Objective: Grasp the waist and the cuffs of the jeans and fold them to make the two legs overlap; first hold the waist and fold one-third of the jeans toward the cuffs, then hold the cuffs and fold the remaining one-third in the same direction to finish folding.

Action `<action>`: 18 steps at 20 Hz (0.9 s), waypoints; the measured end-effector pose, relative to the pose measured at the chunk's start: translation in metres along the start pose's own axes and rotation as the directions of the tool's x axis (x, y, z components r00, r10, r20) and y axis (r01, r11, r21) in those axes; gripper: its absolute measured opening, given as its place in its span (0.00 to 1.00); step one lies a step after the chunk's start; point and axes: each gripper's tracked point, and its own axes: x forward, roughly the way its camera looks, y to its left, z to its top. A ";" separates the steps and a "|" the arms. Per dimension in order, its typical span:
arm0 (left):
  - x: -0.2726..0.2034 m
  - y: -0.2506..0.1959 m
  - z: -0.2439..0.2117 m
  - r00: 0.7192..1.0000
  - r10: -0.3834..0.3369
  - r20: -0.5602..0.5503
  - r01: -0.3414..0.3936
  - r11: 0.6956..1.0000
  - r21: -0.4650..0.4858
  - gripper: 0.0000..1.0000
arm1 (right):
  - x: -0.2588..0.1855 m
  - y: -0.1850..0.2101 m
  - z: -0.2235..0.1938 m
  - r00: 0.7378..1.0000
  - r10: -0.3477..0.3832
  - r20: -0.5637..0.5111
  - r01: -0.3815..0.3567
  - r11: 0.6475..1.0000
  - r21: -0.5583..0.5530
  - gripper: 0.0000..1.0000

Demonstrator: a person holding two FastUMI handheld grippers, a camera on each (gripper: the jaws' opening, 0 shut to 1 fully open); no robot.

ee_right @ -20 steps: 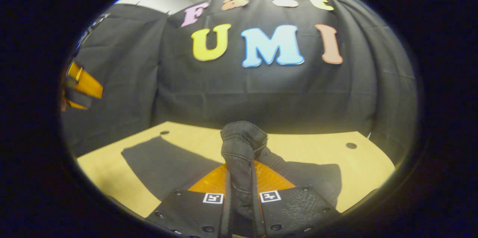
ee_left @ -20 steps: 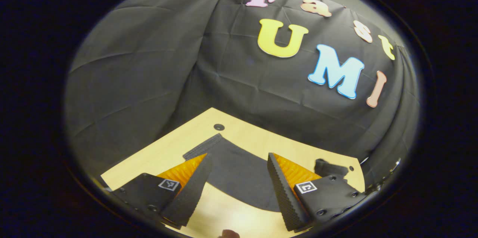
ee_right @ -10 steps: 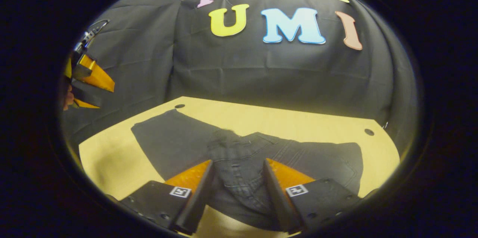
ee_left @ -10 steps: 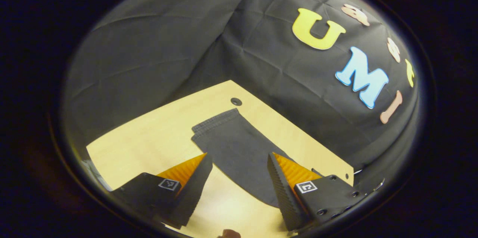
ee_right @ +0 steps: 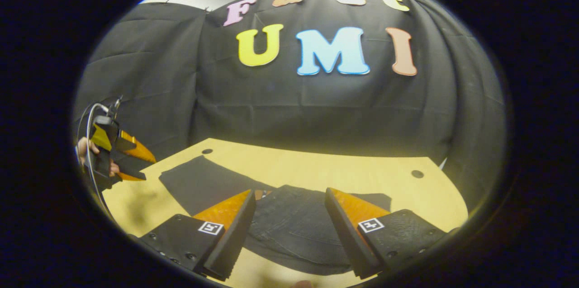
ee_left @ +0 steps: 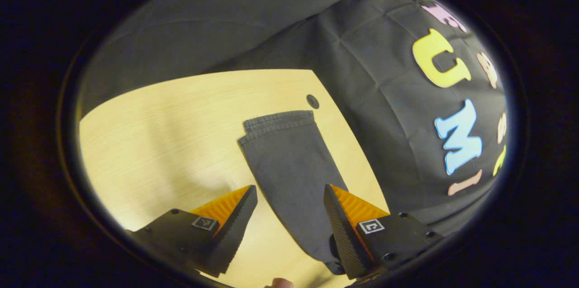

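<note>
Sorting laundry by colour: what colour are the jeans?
Dark grey, nearly black jeans; left gripper view shows it best.

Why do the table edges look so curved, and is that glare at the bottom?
Fisheye bending: in the left gripper view the table edge bows; in the right gripper view too. A pale bright patch lies between the left fingers; the jeans stay dim but readable.

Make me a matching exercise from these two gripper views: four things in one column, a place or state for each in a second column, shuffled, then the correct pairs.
Things:
1. left gripper
2. right gripper
3. cuffs
4. table

Places or states:
A. light wood, with a small dark hole near its far corner
B. open, above the jeans leg
C. lying flat at the far end of the leg, near the hole
D. open, above the folded waist part of the jeans

Pairs: 1-B, 2-D, 3-C, 4-A
</note>
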 end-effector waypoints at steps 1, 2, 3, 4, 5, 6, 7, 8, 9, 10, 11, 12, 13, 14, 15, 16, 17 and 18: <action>0.011 0.009 0.004 1.000 0.009 -0.004 -0.009 1.000 -0.022 0.97 | -0.007 -0.011 0.006 0.999 -0.037 0.007 0.037 0.999 0.001 0.92; 0.020 0.017 0.009 1.000 0.019 -0.012 -0.019 0.999 -0.041 0.97 | -0.013 -0.020 0.012 0.997 -0.073 0.020 0.074 0.997 -0.006 0.92; 0.030 0.023 0.010 0.999 0.022 -0.023 -0.024 0.998 -0.056 1.00 | -0.020 -0.029 0.018 0.993 -0.110 0.037 0.110 0.994 -0.017 0.92; 0.039 0.029 0.012 0.999 0.027 -0.036 -0.030 0.997 -0.066 0.97 | -0.024 -0.038 0.026 0.987 -0.144 0.068 0.146 0.989 -0.027 0.93; 0.051 0.031 0.013 0.999 0.027 -0.046 -0.030 0.997 -0.070 0.97 | -0.029 -0.046 0.031 0.981 -0.175 0.081 0.178 0.983 -0.031 0.92; 0.058 0.035 0.016 0.998 0.030 -0.050 -0.033 0.997 -0.073 0.94 | -0.031 -0.053 0.031 0.976 -0.200 0.083 0.203 0.979 -0.027 0.90; 0.065 0.037 0.020 0.998 0.034 -0.052 -0.038 0.997 -0.074 0.94 | -0.033 -0.057 0.030 0.973 -0.218 0.075 0.220 0.975 -0.017 0.90; 0.072 0.039 0.023 0.998 0.037 -0.054 -0.041 0.996 -0.077 0.94 | -0.035 -0.063 0.031 0.969 -0.237 0.066 0.238 0.971 -0.007 0.91; 0.080 0.043 0.023 0.997 0.042 -0.059 -0.047 0.995 -0.084 0.97 | -0.037 -0.067 0.031 0.965 -0.254 0.062 0.255 0.967 -0.003 0.89; 0.087 0.041 0.026 0.998 0.027 -0.060 -0.033 0.995 -0.099 0.97 | -0.039 -0.072 0.033 0.961 -0.272 0.057 0.272 0.962 0.000 0.90; 0.092 0.037 0.030 0.998 0.007 -0.057 -0.014 0.993 -0.119 0.95 | -0.039 -0.076 0.033 0.957 -0.287 0.050 0.288 0.958 -0.001 0.92; 0.097 0.032 0.031 0.998 -0.016 -0.058 0.008 0.991 -0.137 0.95 | -0.040 -0.080 0.033 0.952 -0.302 0.046 0.303 0.953 -0.001 0.91; 0.103 0.026 0.033 0.997 -0.042 -0.057 0.033 0.988 -0.148 0.91 | -0.040 -0.082 0.035 0.949 -0.312 0.041 0.312 0.950 0.003 0.91; 0.108 0.020 0.036 0.997 -0.067 -0.048 0.059 0.986 -0.158 0.91 | -0.039 -0.084 0.035 0.946 -0.323 0.039 0.322 0.947 0.009 0.91; 0.115 0.015 0.038 0.995 -0.097 -0.040 0.089 0.982 -0.166 0.90 | -0.039 -0.086 0.037 0.942 -0.334 0.035 0.333 0.943 0.016 0.91; 0.123 0.007 0.038 0.992 -0.123 -0.031 0.116 0.978 -0.176 0.90 | -0.037 -0.088 0.037 0.940 -0.339 0.030 0.339 0.941 0.022 0.91; 0.128 0.002 0.037 0.990 -0.137 -0.025 0.130 0.974 -0.188 0.89 | -0.036 -0.089 0.037 0.938 -0.346 0.022 0.345 0.938 0.027 0.92; 0.138 -0.001 0.036 0.990 -0.143 -0.019 0.136 0.968 -0.210 0.87 | -0.034 -0.089 0.038 0.937 -0.348 0.017 0.347 0.937 0.032 0.92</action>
